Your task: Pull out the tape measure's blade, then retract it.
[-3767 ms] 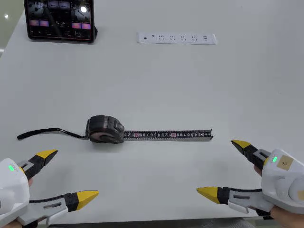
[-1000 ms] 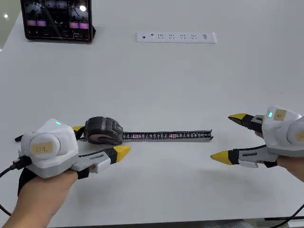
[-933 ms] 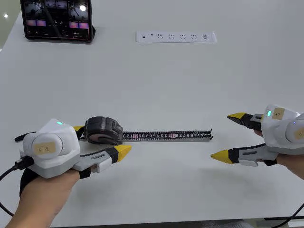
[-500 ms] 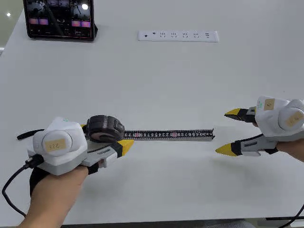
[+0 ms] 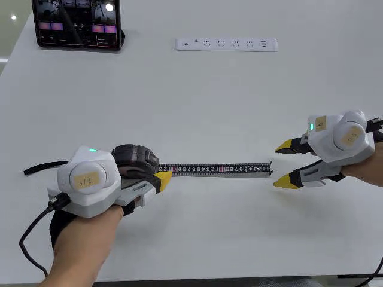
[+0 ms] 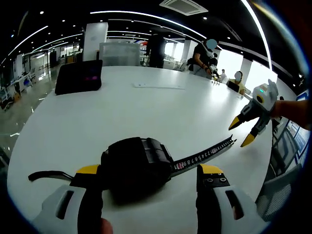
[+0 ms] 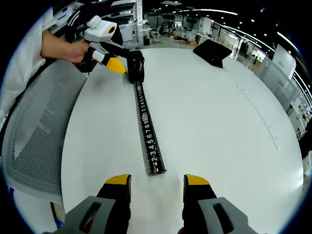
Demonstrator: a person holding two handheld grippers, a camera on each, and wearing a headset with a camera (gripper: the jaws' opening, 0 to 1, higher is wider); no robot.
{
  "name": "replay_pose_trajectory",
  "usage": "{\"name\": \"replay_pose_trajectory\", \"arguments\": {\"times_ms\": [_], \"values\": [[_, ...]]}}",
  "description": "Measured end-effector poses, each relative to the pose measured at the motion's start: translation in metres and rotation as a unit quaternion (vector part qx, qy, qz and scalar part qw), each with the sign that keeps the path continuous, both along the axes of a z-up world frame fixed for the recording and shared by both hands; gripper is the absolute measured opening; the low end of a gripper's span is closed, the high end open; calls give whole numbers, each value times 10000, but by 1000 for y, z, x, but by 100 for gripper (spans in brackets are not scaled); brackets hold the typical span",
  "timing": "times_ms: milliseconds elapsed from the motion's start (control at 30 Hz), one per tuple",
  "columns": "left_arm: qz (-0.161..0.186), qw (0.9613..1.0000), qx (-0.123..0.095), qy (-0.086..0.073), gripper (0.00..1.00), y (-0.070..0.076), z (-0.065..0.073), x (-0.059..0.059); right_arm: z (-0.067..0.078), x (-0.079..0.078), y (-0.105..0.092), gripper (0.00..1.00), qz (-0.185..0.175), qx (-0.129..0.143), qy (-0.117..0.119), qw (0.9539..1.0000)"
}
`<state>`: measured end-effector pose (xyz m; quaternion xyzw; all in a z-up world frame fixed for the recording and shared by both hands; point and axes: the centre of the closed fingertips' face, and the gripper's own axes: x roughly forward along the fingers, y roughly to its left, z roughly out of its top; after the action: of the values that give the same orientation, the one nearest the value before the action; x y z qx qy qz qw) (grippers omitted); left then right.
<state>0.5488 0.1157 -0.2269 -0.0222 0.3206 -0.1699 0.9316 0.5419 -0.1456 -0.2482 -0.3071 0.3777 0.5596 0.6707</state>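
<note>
Straddling the tape measure (image 5: 136,160) at its black case, near the worktop's (image 5: 197,95) front-left, the left gripper (image 6: 149,170) has its jaws spread wide on either side, though I cannot tell whether they touch it. From the case the blade (image 5: 215,169) lies drawn out flat toward the right and a wrist strap (image 5: 45,167) trails left, while the right gripper (image 5: 277,165) hovers with jaws apart, yellow tips just beside the blade's end hook, gripping nothing. Along the far edge lie a white power strip (image 5: 226,43) and, at the far-left corner, a propped-up dark tablet (image 5: 78,24).

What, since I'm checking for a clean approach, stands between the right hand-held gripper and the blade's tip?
Nothing visible: bare table separates the open right hand-held gripper from the blade's tip, which lies straight ahead of its jaws.
</note>
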Motion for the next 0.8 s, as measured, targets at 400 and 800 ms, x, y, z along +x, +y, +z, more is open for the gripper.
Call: {"name": "replay_pose_trajectory", "arguments": {"times_ms": [400, 800], "values": [[218, 9997, 138, 31, 71, 4, -4, 3, -11, -3, 5, 26, 359, -169, 166, 9991], [384, 9990, 200, 108, 68, 7, -8, 7, -16, 0, 8, 19, 577, -268, 163, 9978]]}}
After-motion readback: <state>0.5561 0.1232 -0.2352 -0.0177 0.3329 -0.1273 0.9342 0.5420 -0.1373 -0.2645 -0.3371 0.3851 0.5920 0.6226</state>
